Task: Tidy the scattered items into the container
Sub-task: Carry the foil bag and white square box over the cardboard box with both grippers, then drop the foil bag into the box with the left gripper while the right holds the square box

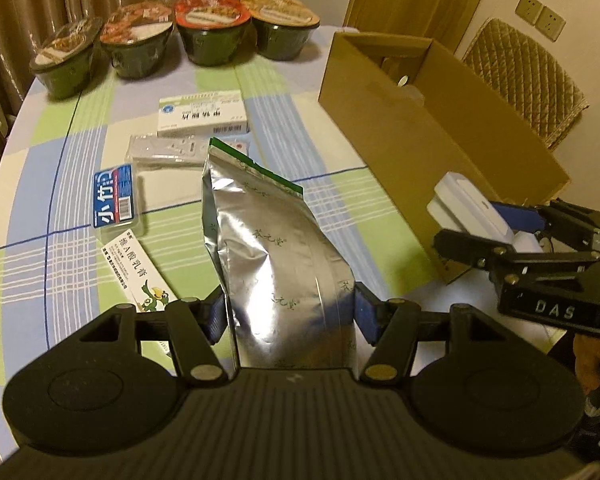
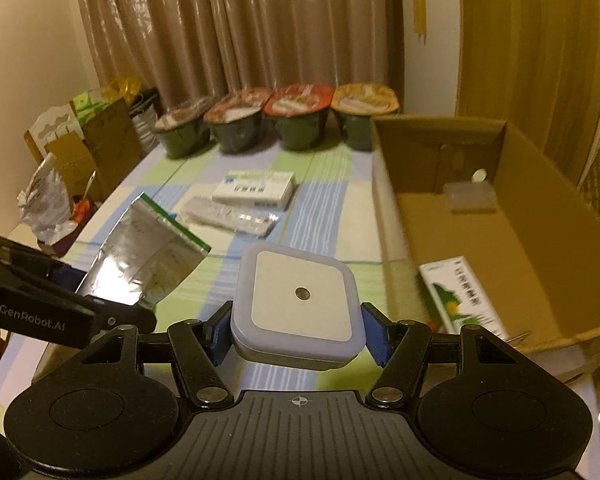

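Both grippers loaded, mid-transfer toward the cardboard box (image 2: pixel 512 240). Left gripper (image 1: pixel 288 312) clamped on the lower body of a silver foil pouch (image 1: pixel 268 240), pads pressed into both sides; pouch held upright and clear of the checked tablecloth (image 1: pixel 40 200), green-edged top leaning away from the camera, presumably so it can drop in end first. Right gripper (image 2: pixel 298 328) closed on a square white night light (image 2: pixel 300 300), gripped by opposite edges, face up and level, raised above the table just short of the box's near wall. Box open-topped, already holding a white-and-green carton (image 2: pixel 464 300) and a small clear case (image 2: pixel 470 196). Still on the cloth: medicine box (image 1: pixel 204 114), wrapped remote control (image 1: pixel 168 150), blue-labelled case (image 1: pixel 118 200), long ointment carton (image 1: pixel 138 276). Four instant noodle bowls (image 1: pixel 172 36) lined along the far edge. Left gripper angled inward beside the right, both facing the box; a hand partly visible behind the right gripper.
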